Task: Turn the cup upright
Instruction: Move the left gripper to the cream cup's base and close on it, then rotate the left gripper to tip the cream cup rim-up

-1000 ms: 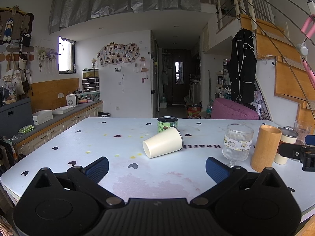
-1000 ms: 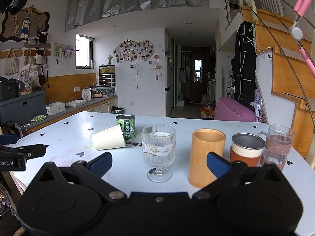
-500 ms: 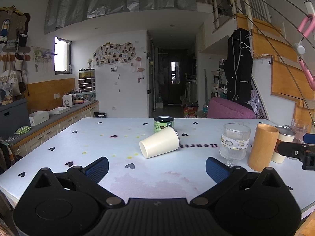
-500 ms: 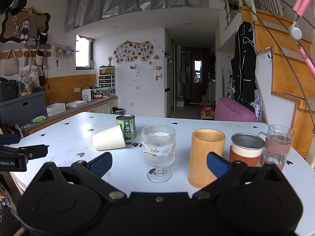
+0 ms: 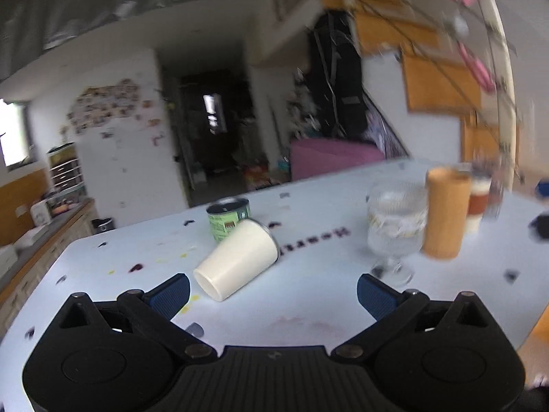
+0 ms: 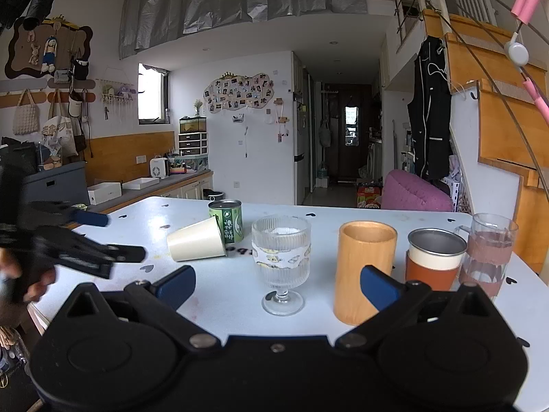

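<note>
The cream cup lay sideways against a green can; both hand-held grippers, left and right, gaped empty.

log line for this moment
cup: on side, against can | left gripper: open, near cup | right gripper: open, idle | flip: not started

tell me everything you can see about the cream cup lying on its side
The cream paper-looking tapered cup lies on its side on the white table with heart marks, unheld. Its narrow closed base points toward the left hand-held gripper, which is open and short of it; its wide mouth faces the green tin can, and rests against or very near it. No dents or contents show.
</note>
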`<control>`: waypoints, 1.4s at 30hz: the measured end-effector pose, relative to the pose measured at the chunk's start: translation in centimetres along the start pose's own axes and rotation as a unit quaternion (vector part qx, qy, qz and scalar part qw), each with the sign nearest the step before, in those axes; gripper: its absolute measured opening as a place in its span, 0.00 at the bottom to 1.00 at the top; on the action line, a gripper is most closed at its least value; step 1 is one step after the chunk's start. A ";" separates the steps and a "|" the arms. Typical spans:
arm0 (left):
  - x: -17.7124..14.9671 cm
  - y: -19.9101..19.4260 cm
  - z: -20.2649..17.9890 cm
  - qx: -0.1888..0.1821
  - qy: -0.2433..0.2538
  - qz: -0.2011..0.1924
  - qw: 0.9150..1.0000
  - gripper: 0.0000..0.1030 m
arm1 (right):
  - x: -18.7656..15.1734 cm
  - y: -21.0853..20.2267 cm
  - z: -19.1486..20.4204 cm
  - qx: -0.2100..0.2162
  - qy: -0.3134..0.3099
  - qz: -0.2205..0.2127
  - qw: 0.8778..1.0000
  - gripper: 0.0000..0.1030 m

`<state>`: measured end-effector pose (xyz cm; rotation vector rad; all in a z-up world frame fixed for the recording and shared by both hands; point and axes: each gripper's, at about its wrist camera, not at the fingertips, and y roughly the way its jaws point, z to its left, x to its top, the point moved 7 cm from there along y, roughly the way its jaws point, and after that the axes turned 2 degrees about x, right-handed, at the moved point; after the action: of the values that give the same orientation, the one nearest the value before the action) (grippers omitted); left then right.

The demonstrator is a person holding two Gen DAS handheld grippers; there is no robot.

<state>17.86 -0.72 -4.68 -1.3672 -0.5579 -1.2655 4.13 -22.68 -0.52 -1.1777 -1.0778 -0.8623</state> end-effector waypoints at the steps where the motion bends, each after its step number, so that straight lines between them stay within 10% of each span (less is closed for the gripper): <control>1: -0.1 1.1 0.2 -0.005 0.015 0.007 1.000 0.97 | -0.3 0.4 0.1 0.000 0.000 0.001 1.000 1.00; 25: -2.0 17.9 5.4 -0.039 0.156 0.180 0.970 0.78 | -3.7 4.8 -4.6 -0.035 0.033 0.041 0.998 1.00; 34: -2.3 16.4 4.6 -0.007 0.111 0.180 0.977 0.63 | -4.0 5.6 -4.8 -0.020 0.047 0.045 0.998 1.00; 42: -3.5 11.3 3.0 0.055 -0.073 0.233 0.968 0.59 | -3.9 5.9 -3.7 0.018 0.054 0.045 0.997 1.00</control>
<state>27.78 0.28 -11.67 -1.4016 -0.3692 -0.7477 9.27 -25.19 -6.07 -1.1289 -0.9425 -0.8249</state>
